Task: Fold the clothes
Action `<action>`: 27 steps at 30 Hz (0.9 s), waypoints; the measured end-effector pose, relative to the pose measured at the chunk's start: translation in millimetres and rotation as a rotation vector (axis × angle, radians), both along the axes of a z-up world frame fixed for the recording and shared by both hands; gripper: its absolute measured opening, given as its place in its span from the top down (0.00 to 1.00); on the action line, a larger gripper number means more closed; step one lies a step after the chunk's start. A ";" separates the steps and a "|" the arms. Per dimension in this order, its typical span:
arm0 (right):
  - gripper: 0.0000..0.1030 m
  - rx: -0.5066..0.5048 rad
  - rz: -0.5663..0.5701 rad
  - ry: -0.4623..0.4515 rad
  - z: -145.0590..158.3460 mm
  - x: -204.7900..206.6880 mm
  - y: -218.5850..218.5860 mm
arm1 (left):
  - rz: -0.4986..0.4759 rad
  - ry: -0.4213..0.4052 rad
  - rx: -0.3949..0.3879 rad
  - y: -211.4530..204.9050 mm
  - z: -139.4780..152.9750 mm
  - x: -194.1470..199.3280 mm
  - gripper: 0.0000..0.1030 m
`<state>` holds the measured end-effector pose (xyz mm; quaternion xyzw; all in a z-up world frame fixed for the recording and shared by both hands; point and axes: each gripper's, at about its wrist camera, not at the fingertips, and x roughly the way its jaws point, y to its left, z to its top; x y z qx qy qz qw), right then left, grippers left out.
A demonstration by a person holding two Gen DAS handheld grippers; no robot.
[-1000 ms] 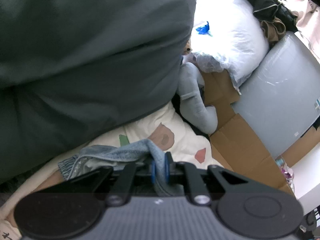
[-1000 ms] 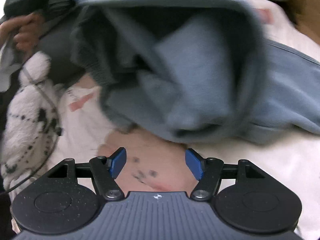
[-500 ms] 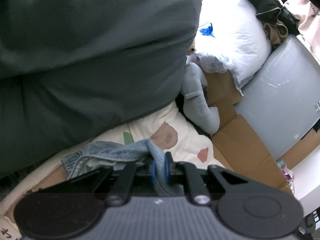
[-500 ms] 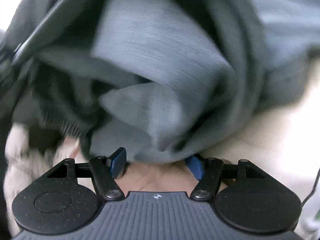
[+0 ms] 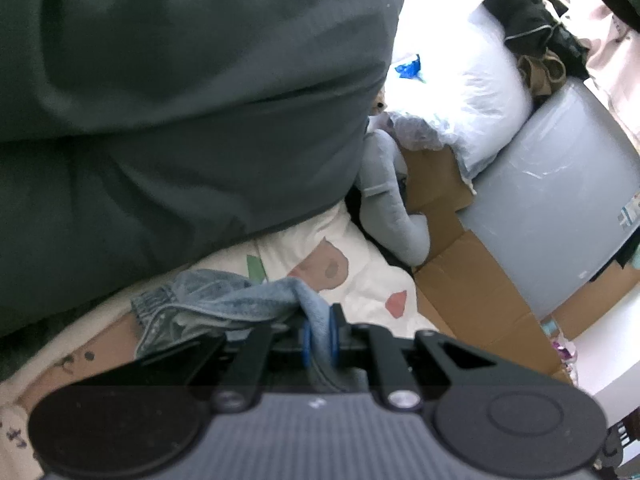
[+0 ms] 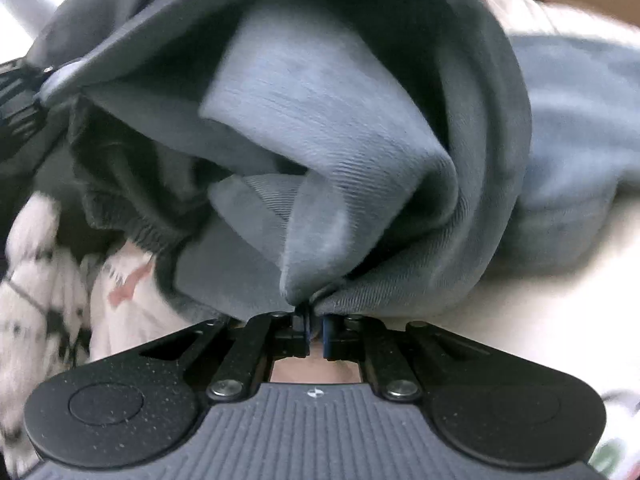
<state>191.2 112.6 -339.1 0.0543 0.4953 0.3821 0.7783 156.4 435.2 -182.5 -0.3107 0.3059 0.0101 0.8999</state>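
Note:
A large grey-blue sweatshirt (image 6: 360,128) with a paler fleecy inside fills the right wrist view, bunched in folds over the cream patterned bedspread (image 6: 540,312). My right gripper (image 6: 315,334) is shut on a lower fold of it. In the left wrist view the same garment hangs as a dark grey mass (image 5: 180,100) across the upper left. My left gripper (image 5: 318,336) is shut on a pale blue fold of cloth (image 5: 224,304) that trails left with a gathered edge, over the bedspread (image 5: 372,292).
Beside the bed lie flattened cardboard (image 5: 472,292), a grey bin lid (image 5: 560,208), a white pillow (image 5: 460,92) and dark clothes (image 5: 532,20). A grey stuffed limb (image 5: 388,208) lies at the bed's edge. A white spotted fluffy item (image 6: 36,280) is at the left.
My right gripper, open before, has moved in and shut on a fold of the sweatshirt. The left gripper keeps its hold and has barely moved.

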 end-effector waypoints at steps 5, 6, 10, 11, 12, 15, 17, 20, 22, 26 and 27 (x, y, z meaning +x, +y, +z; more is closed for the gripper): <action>0.98 -0.090 0.053 -0.047 19.3 8.4 -32.4 | 0.028 -0.008 -0.011 4.2 5.5 -15.6 0.91; 0.98 -0.106 0.051 -0.053 22.1 9.7 -40.5 | 0.031 -0.009 -0.013 5.0 6.5 -16.7 0.91; 0.98 -0.168 0.043 -0.075 33.7 14.9 -72.7 | 0.029 -0.011 -0.012 6.1 11.4 -19.2 0.91; 0.98 -0.183 0.042 -0.080 36.6 16.2 -80.7 | 0.027 -0.014 -0.011 5.5 13.4 -19.5 0.91; 0.98 -0.199 0.040 -0.086 39.5 17.5 -88.8 | 0.025 -0.016 -0.010 4.5 15.4 -19.9 0.91; 0.99 -0.246 0.034 -0.102 48.2 21.4 -112.9 | 0.014 -0.026 -0.013 0.9 22.0 -23.2 0.91; 0.99 -0.277 0.030 -0.113 54.0 24.0 -129.0 | 0.008 -0.031 -0.013 -1.5 25.7 -27.0 0.91; 0.99 -0.332 -0.030 -0.159 72.9 32.7 -166.3 | 0.011 -0.024 -0.024 -3.3 25.5 -37.1 0.91; 0.99 -0.374 -0.065 -0.206 88.7 37.1 -193.0 | 0.022 -0.015 -0.039 -4.0 23.7 -45.5 0.91; 1.00 -0.447 -0.105 -0.300 114.5 36.0 -232.2 | 0.023 0.002 -0.075 -11.2 18.2 -59.5 0.91; 1.00 -0.459 -0.111 -0.320 119.9 34.7 -238.9 | 0.016 0.010 -0.077 -15.2 17.2 -60.3 0.91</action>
